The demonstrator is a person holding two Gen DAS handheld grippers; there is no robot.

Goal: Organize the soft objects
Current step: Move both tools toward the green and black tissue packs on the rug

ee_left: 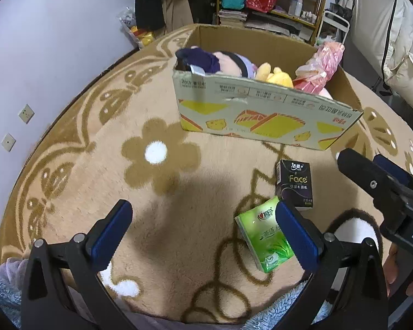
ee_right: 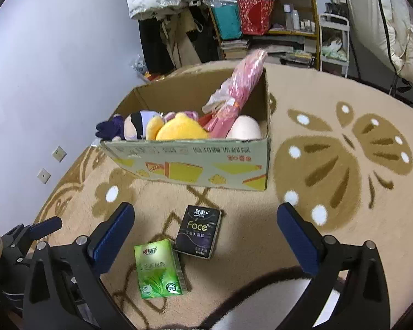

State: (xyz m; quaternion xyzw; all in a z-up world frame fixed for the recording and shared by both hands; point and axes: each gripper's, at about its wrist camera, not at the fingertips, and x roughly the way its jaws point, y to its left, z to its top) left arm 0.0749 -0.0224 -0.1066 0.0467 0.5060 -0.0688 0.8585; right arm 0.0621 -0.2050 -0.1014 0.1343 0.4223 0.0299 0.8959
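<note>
Green pack (ee_left: pixel 264 240): my left gripper's pad (ee_left: pixel 297 236) covers its right edge. Box (ee_right: pixel 190 165): front wall hides the toys' lower halves; the pale round thing (ee_right: pixel 245 129) can't be identified. Box print too blurred to read. My right gripper (ee_left: pixel 382 187) cut off by the left view's edge.

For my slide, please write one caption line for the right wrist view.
Open right gripper above green tissue pack and black Face tissue pack on carpet, before a cardboard box of plush toys.
</note>
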